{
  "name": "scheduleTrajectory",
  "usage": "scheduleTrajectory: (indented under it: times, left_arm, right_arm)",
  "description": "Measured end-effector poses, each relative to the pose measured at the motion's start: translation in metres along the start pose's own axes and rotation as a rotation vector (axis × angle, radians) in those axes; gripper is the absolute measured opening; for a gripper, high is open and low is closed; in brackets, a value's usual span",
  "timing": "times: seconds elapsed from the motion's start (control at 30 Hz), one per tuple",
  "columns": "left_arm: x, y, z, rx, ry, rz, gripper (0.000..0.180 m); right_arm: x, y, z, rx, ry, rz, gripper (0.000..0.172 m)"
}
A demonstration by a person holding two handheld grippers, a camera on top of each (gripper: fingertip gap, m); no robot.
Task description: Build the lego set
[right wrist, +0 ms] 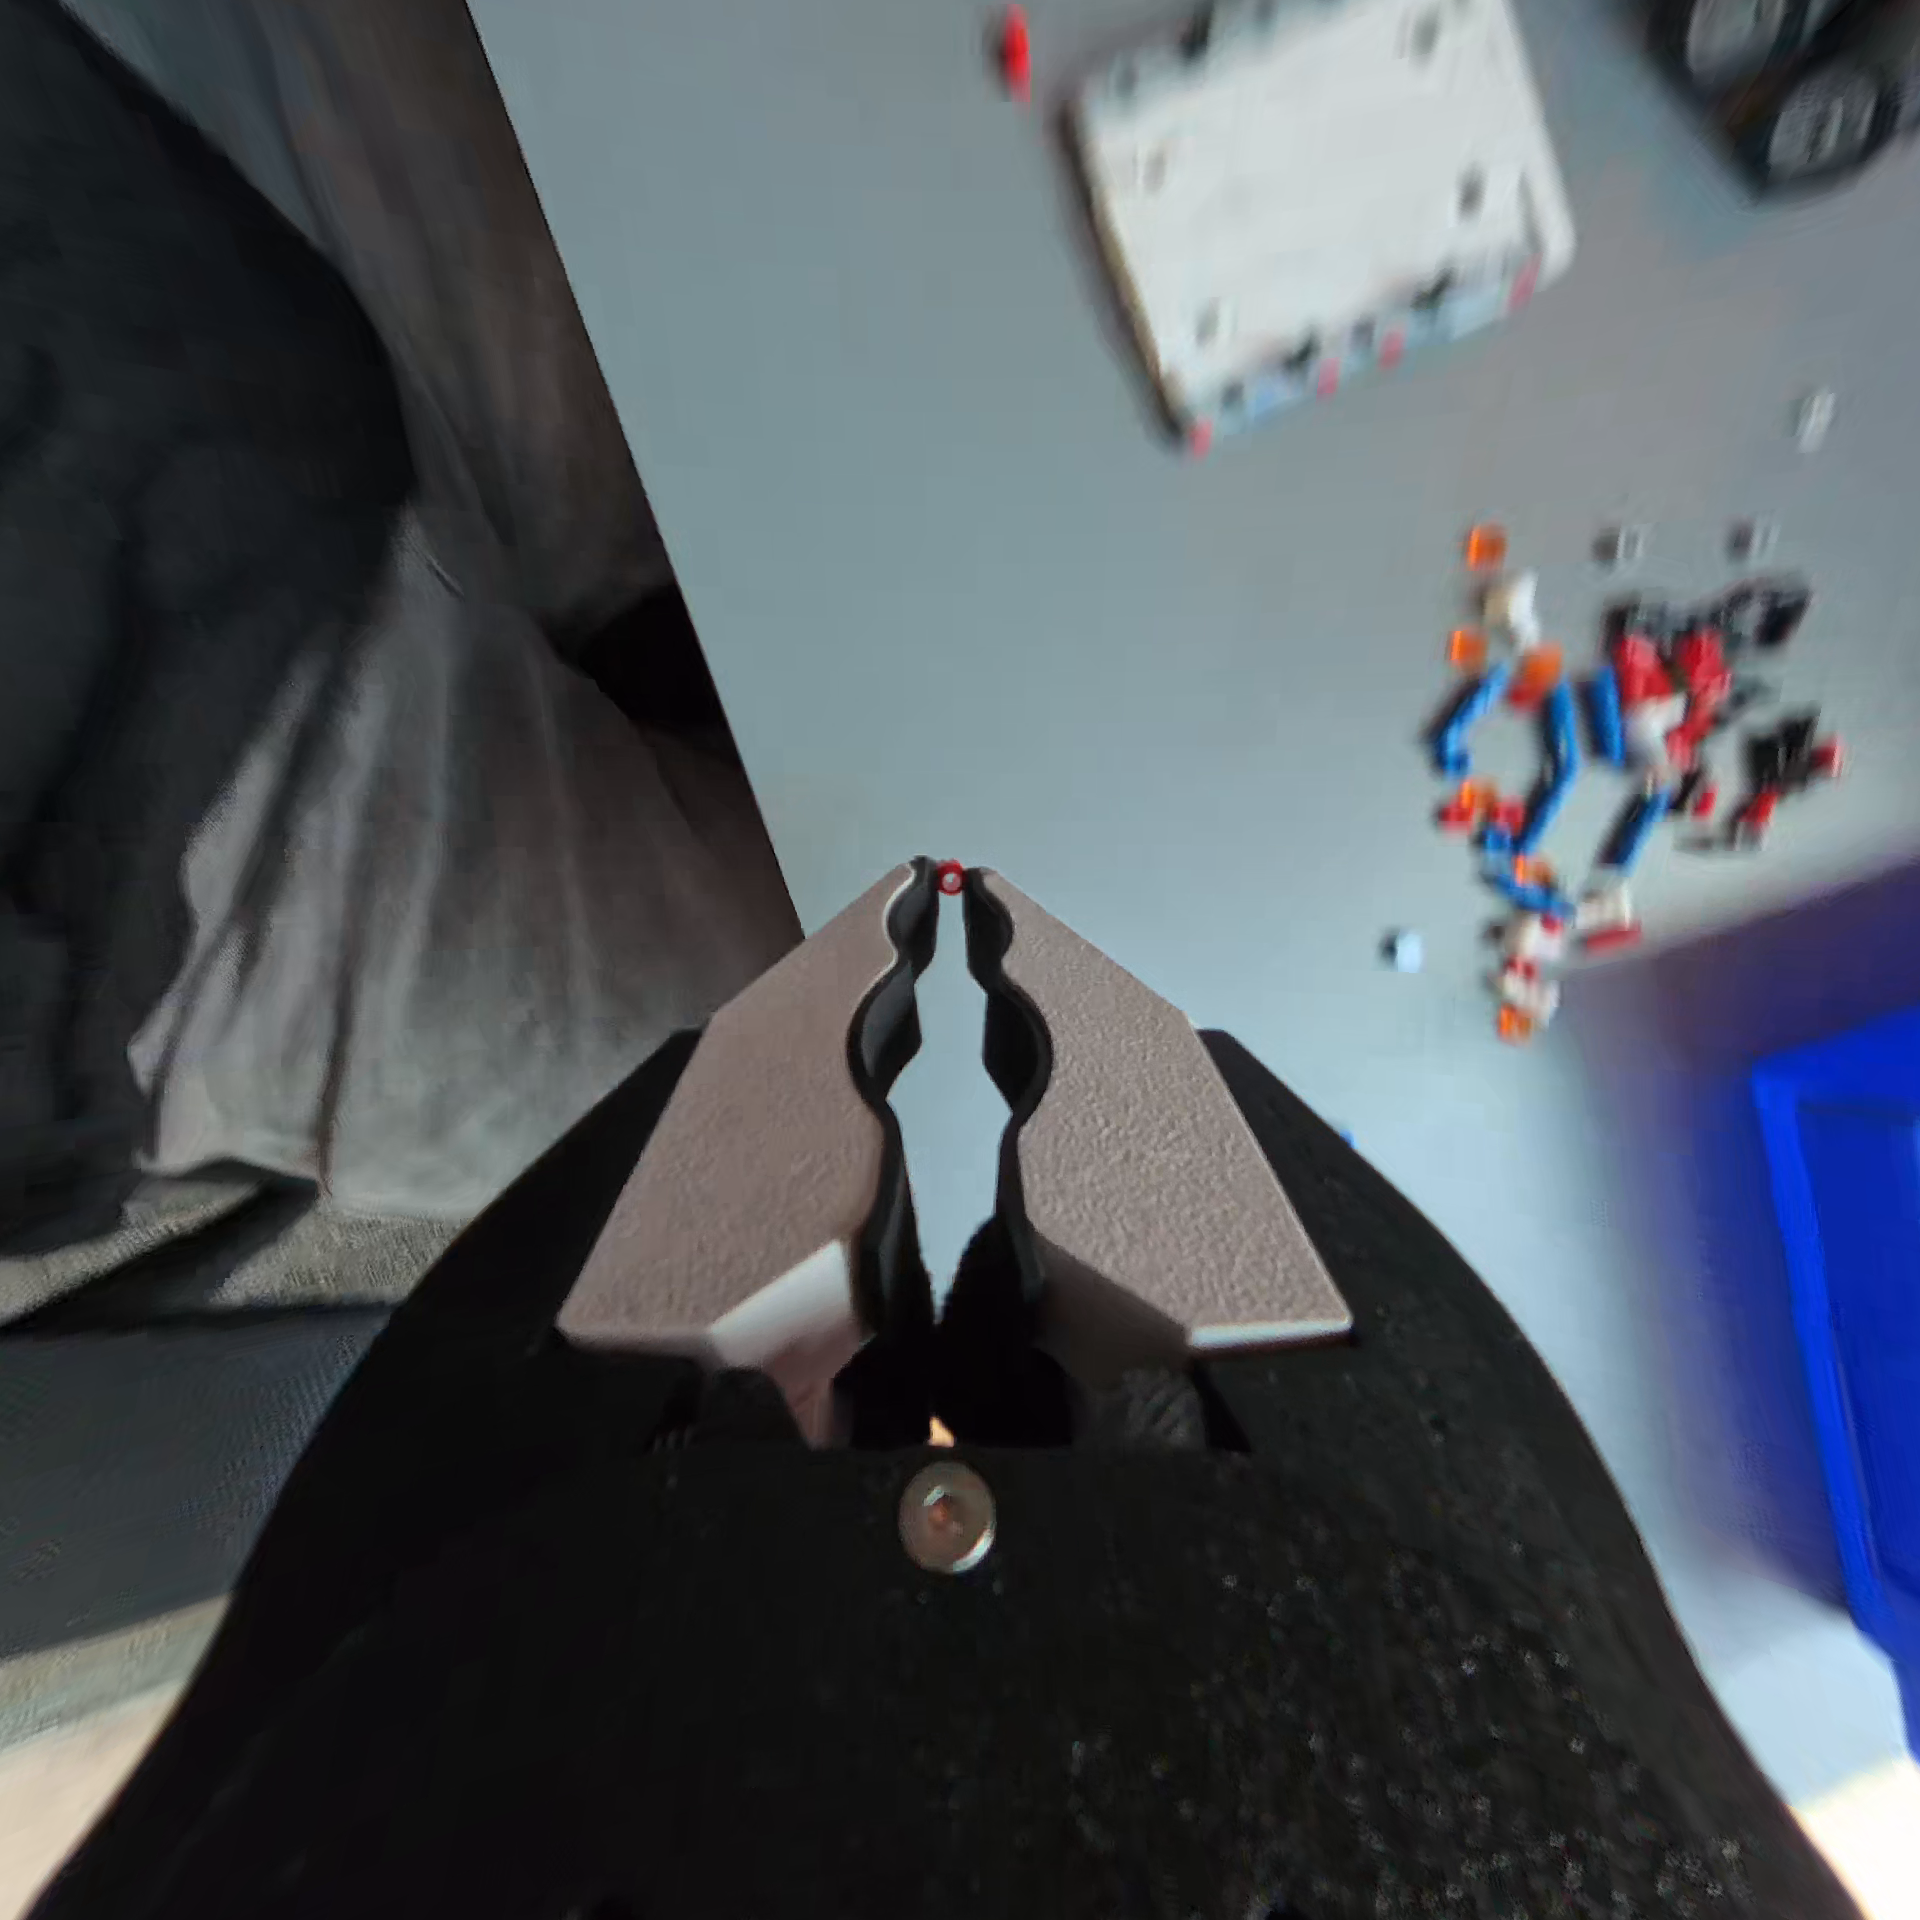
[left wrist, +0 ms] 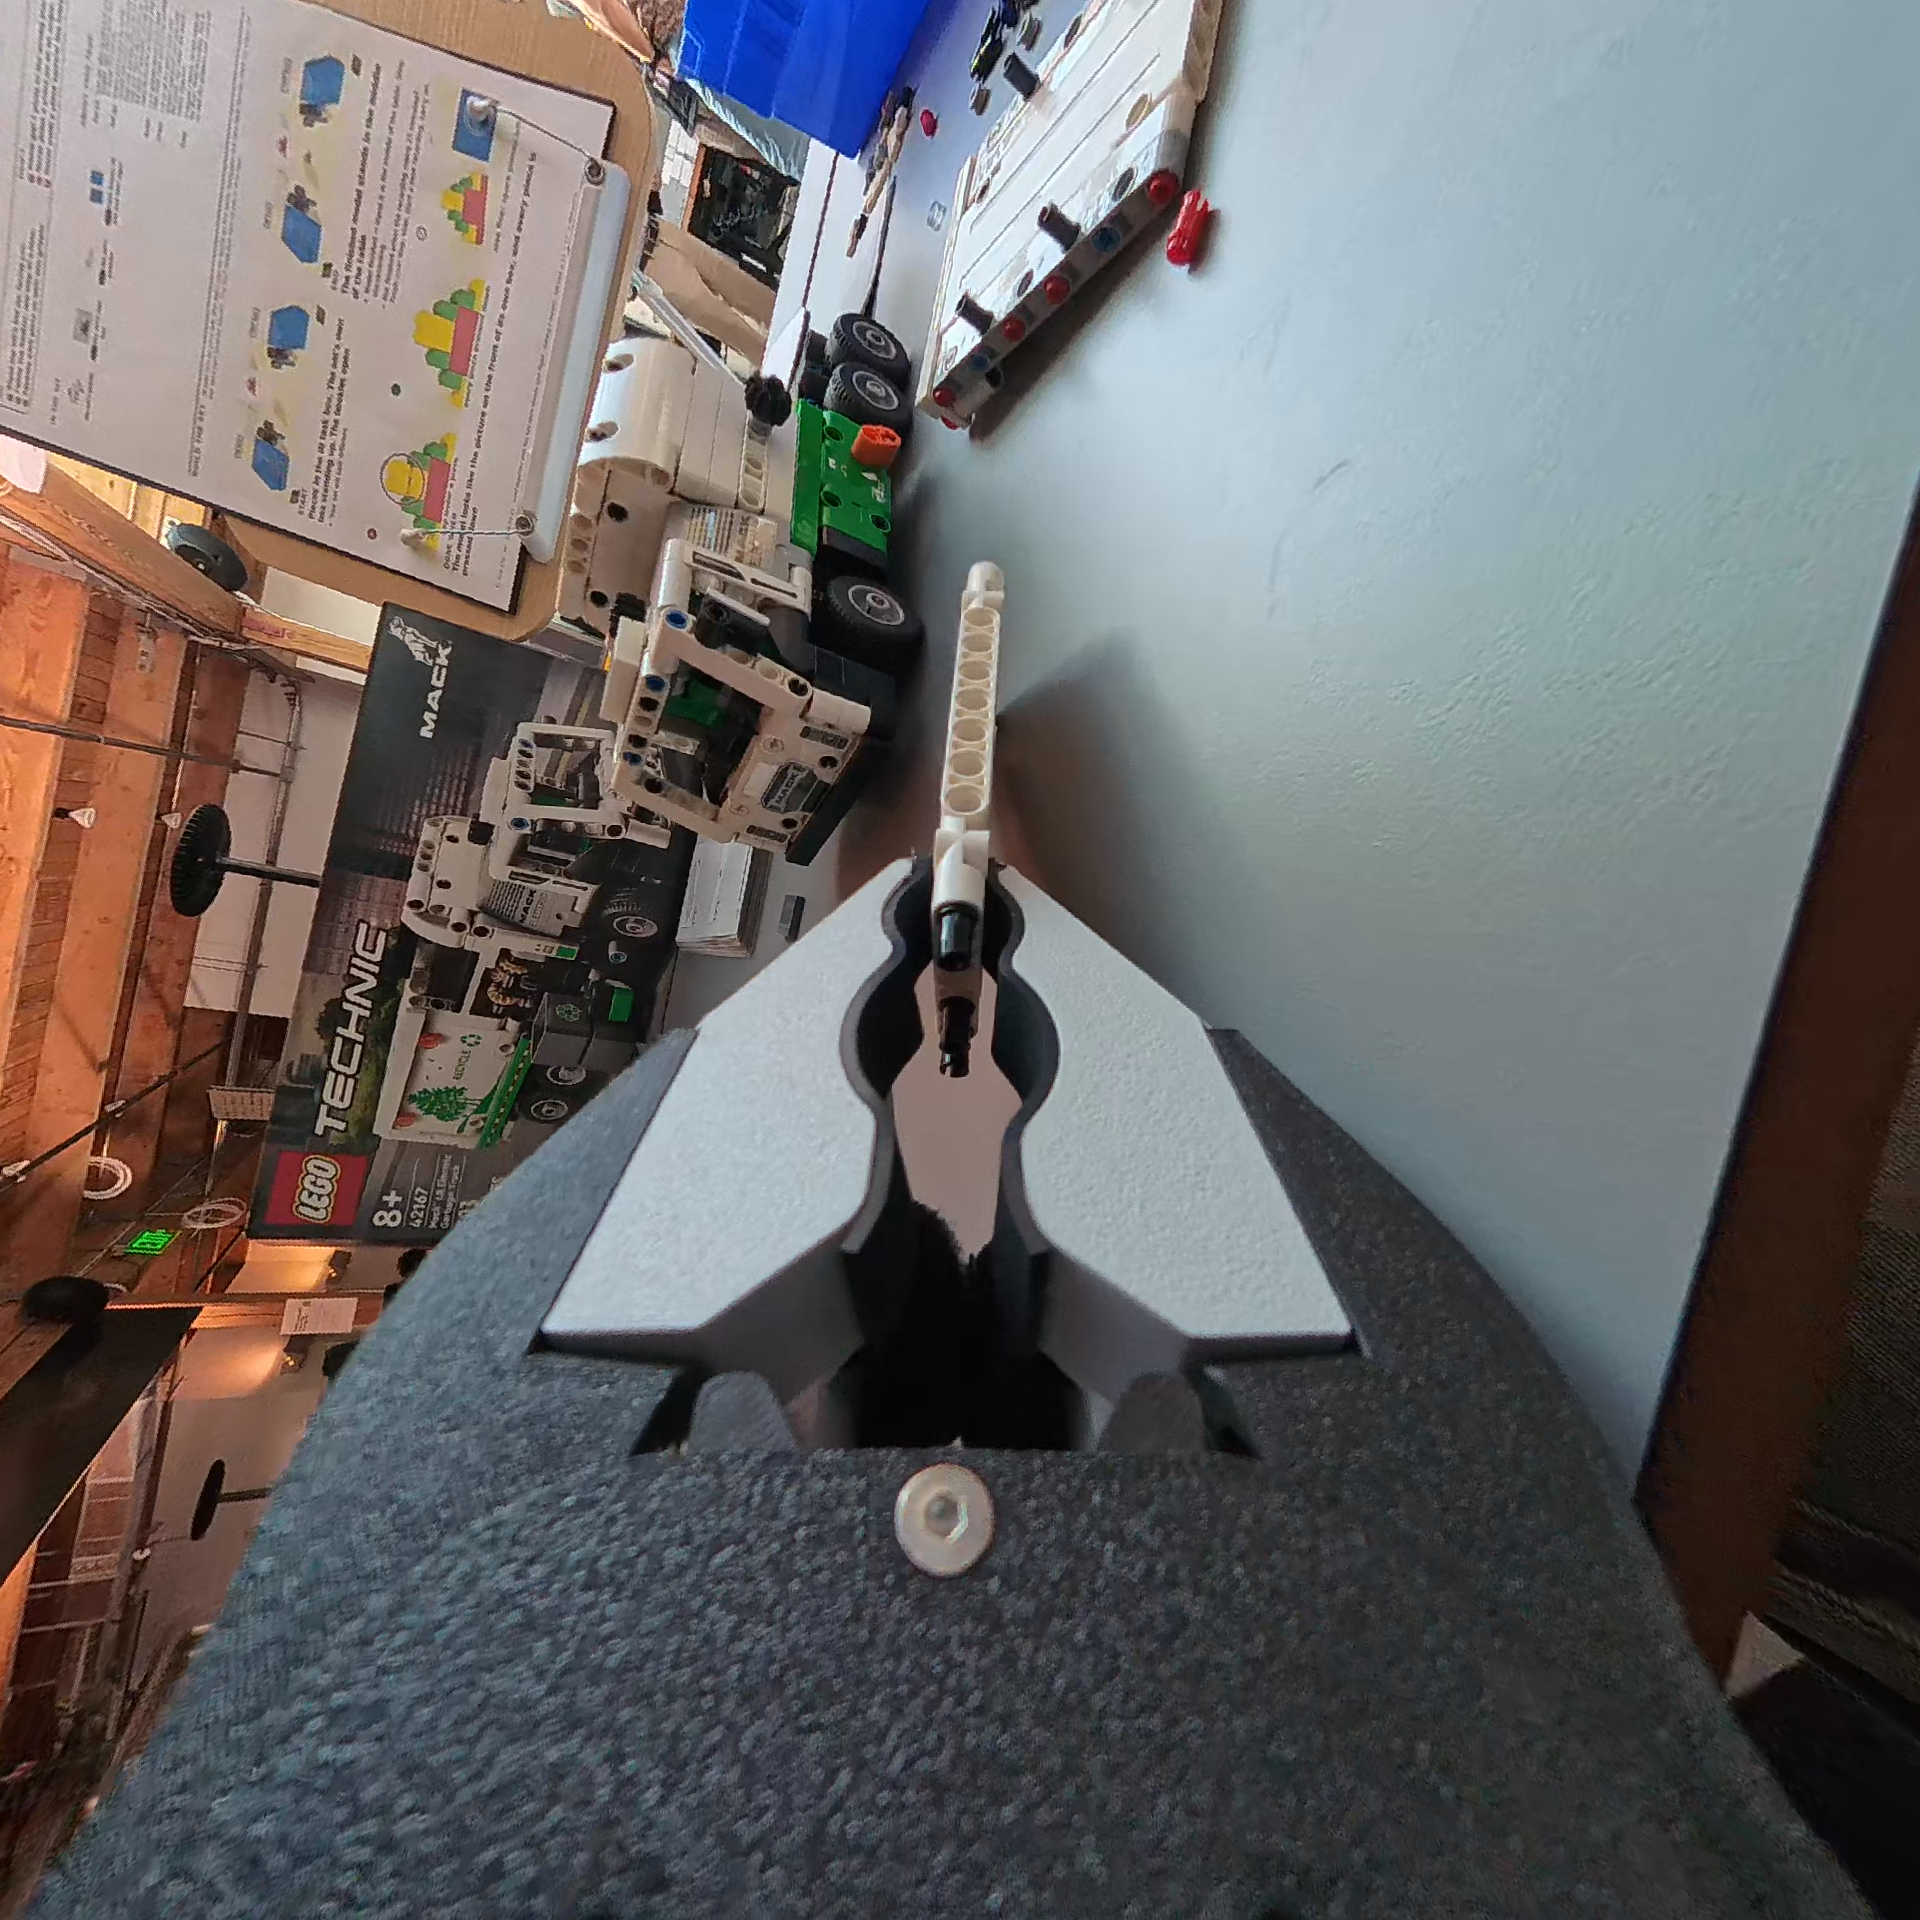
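Observation:
In the left wrist view my left gripper is shut on a long white beam with a row of holes. The beam sticks out forward past the fingertips, and black pins fitted to its near end lie between the jaws. A white and green toy truck model stands just left of the beam on the grey table. In the right wrist view my right gripper is shut on a small red ring-shaped piece pinched at the very fingertips, held above the table.
A white panel with red and blue pins lies on the table, also in the right wrist view. A loose red pin lies beside it. Scattered small parts, a blue bin, the printed toy box, an instruction sheet. My hands' fingertips stand some 30 centimetres from each other.

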State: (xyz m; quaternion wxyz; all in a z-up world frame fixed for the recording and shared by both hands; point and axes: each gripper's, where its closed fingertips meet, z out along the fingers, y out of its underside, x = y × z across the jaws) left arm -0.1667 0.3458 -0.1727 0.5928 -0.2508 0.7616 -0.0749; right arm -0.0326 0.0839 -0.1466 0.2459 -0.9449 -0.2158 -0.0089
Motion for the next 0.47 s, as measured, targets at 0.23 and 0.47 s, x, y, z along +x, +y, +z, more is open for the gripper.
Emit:
scheduleTrajectory:
  times: [0.23,0.47]
  left_arm:
    - [0.005,-0.010,-0.004,0.050,-0.001,0.048,0.006]
    - [0.007,-0.009,-0.004,0.049,0.012,0.043,0.006]
  right_arm:
    - [-0.054,-0.201,0.069,0.229,-0.336,-0.256,0.003]
    - [-0.054,-0.252,0.125,-0.003,-0.505,-0.387,0.003]
